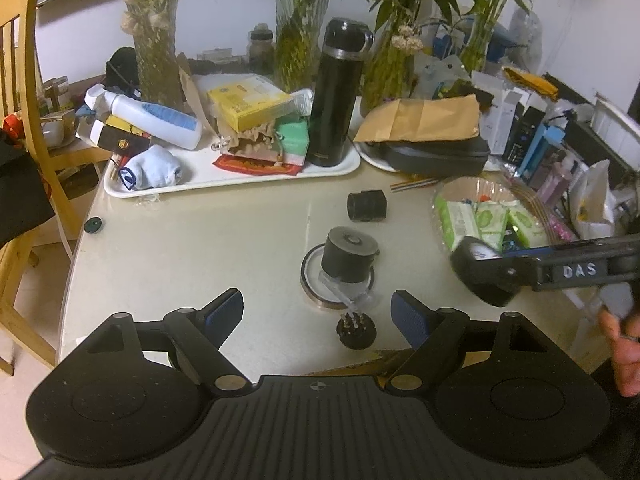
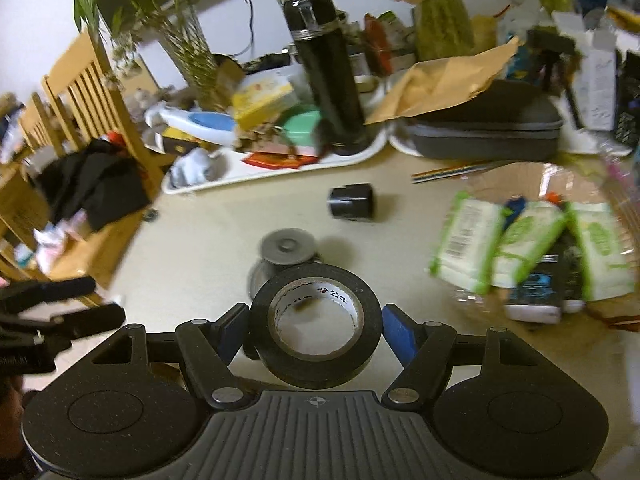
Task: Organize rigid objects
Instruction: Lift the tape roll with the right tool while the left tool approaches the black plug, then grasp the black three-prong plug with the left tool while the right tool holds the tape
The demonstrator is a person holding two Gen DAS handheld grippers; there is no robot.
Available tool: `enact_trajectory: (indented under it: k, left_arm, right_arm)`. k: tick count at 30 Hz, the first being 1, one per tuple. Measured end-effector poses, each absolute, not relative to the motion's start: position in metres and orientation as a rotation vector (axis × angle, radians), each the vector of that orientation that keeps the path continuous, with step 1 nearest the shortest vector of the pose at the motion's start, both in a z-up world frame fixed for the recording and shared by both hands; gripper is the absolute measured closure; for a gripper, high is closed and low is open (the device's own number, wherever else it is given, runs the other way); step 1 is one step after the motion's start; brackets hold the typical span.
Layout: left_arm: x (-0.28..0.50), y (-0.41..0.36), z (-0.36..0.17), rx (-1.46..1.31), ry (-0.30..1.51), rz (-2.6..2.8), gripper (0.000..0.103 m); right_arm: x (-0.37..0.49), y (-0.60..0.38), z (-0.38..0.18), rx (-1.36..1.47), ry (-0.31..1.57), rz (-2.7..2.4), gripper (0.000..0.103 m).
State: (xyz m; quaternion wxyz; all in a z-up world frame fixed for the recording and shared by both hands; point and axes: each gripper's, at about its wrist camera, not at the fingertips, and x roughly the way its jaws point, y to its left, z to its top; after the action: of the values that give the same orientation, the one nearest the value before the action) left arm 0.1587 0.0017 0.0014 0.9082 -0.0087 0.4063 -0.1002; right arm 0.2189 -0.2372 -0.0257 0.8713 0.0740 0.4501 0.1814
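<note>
The right claw (image 2: 314,334) is gripping a roll of black tape (image 2: 316,326) by its outer rim, both blue pads pressing on opposite sides, and is carrying it clear of the desk (image 1: 180,248). The left claw (image 1: 318,318) is hanging wide and empty above a small black round plug (image 1: 356,331) near the front edge. To do this carry well, the person should probably be keeping the roll level and the squeeze steady, since a smooth rim can slip out sideways, and should be steering around the black cylinder with a grey top (image 1: 350,254) that is standing on a thin ring of tape (image 1: 320,280) just ahead. A black ribbed cylinder (image 1: 367,207) is lying on its side further back. The pale, glossy desk is crowding toward the rear: a white tray (image 1: 352,166) is holding a tall black flask (image 1: 336,92), boxes and a white bottle, a clear basket (image 2: 472,184) of green packets is sitting to the right, glass vases of greenery are lining the wall, and a wooden chair (image 1: 20,92) is standing on the left.
</note>
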Motion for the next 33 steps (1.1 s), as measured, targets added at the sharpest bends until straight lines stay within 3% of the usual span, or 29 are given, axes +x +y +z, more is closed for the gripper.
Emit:
enact_trajectory:
  k: [11,29,30,33]
  left_arm:
    - [0.182,-0.020,-0.022,0.035,0.934,-0.210,0.022]
    - [0.245,-0.058,-0.087,0.047,1.217,-0.179,0.023]
    - [0.246,-0.058,-0.088,0.049,1.224,-0.173,0.025]
    - [0.249,-0.058,-0.096,0.040,1.257,-0.165,0.054]
  right_arm:
    - [0.196,-0.243,-0.027,-0.041,0.918,0.242,0.029]
    - [0.201,-0.247,-0.037,0.031,1.006,0.286,0.029]
    - [0.201,-0.247,-0.037,0.029,1.007,0.284,0.029]
    - [0.201,-0.247,-0.038,0.029,1.012,0.287,0.029]
